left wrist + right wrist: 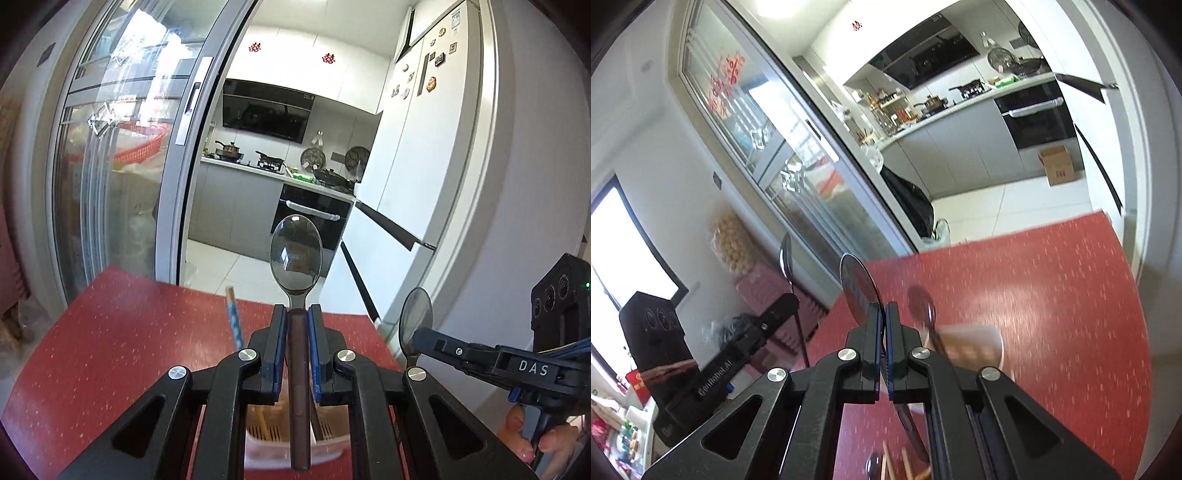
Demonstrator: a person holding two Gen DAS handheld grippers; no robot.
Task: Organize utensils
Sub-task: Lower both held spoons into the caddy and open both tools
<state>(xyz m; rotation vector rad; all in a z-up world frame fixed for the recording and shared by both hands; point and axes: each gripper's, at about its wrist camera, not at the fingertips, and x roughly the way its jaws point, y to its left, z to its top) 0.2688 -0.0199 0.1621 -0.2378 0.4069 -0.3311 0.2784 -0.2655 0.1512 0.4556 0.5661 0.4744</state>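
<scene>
Left claw (pixel 297 314) clamps 1 spoon (pixel 295 254); right claw (pixel 884 314) clamps another spoon (pixel 857 284).

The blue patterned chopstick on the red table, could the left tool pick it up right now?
Probably not: the left tool is already shut on a brown-handled spoon, so nothing is free for the blue patterned chopstick until that spoon is set down.

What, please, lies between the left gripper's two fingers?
In the left wrist view, the brown handle of a spoon lies between the left gripper fingers, its bowl pointing up.
</scene>
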